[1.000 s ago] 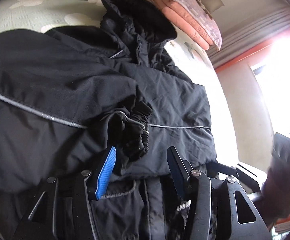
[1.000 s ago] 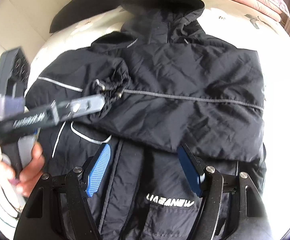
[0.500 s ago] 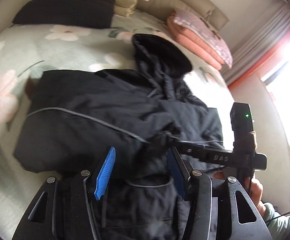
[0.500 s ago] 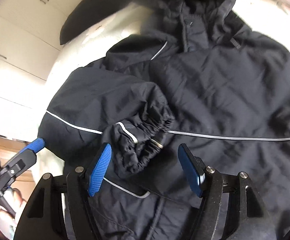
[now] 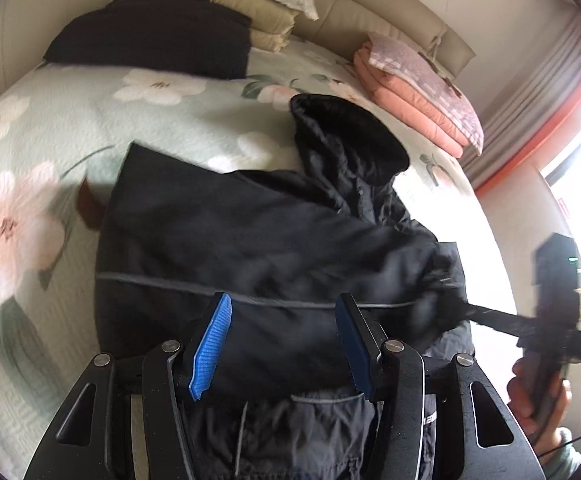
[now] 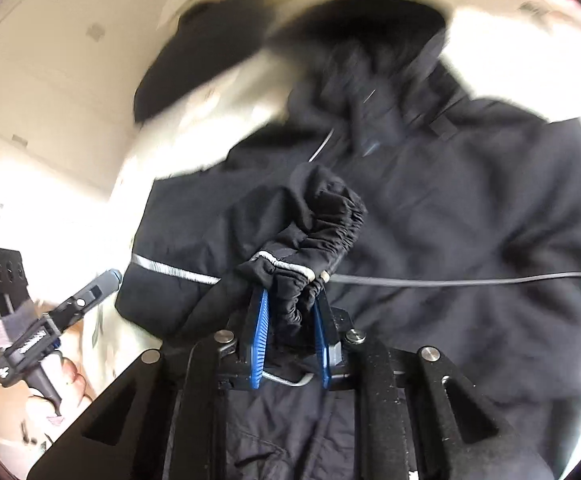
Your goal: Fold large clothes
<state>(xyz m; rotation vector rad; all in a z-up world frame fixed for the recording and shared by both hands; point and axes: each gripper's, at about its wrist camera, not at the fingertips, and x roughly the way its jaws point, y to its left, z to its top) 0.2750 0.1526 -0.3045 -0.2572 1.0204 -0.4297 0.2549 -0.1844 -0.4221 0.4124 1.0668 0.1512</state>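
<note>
A large black hooded jacket with thin reflective stripes lies on a floral bedspread, hood pointing to the headboard. My left gripper is open and empty, hovering over the jacket's lower part. My right gripper is shut on the elastic sleeve cuff and holds it up over the jacket's chest. In the left wrist view the right gripper shows at the right, pulling the sleeve across. The left gripper shows at the left of the right wrist view.
A folded black garment and cream pillows lie at the head of the bed. A folded pink quilt lies at the far right. The wall and a bright window are to the right. White cupboards stand left.
My right gripper has shut on the sleeve cuff and lifted it toward the right side of the jacket. My left gripper has let go and pulled back from the jacket.
</note>
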